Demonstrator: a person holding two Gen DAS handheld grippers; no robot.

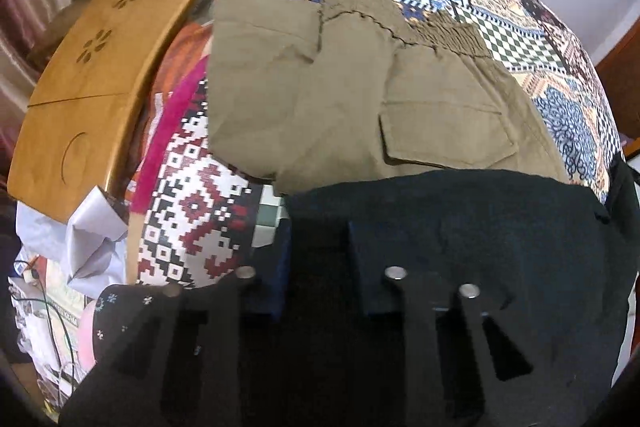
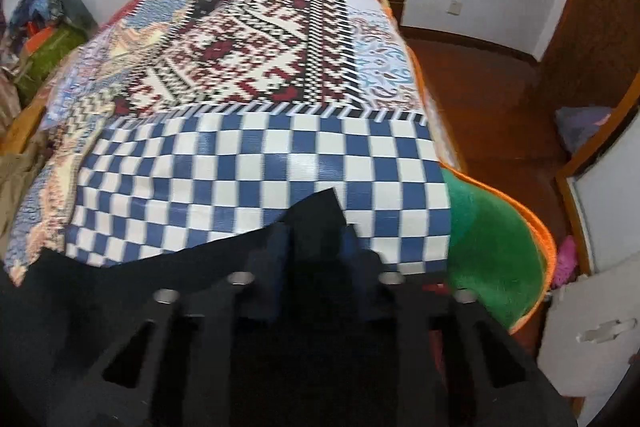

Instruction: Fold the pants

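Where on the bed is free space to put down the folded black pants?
Free: the blue-white checkered patch beyond the black pants, and the red-patterned cover behind it. Crowded: the side with the khaki pants and the wooden board.

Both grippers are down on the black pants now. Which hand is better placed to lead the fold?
Probably the right gripper: it pinches a free corner of the black pants over open checkered bedspread. The left gripper has the khaki shorts just ahead.
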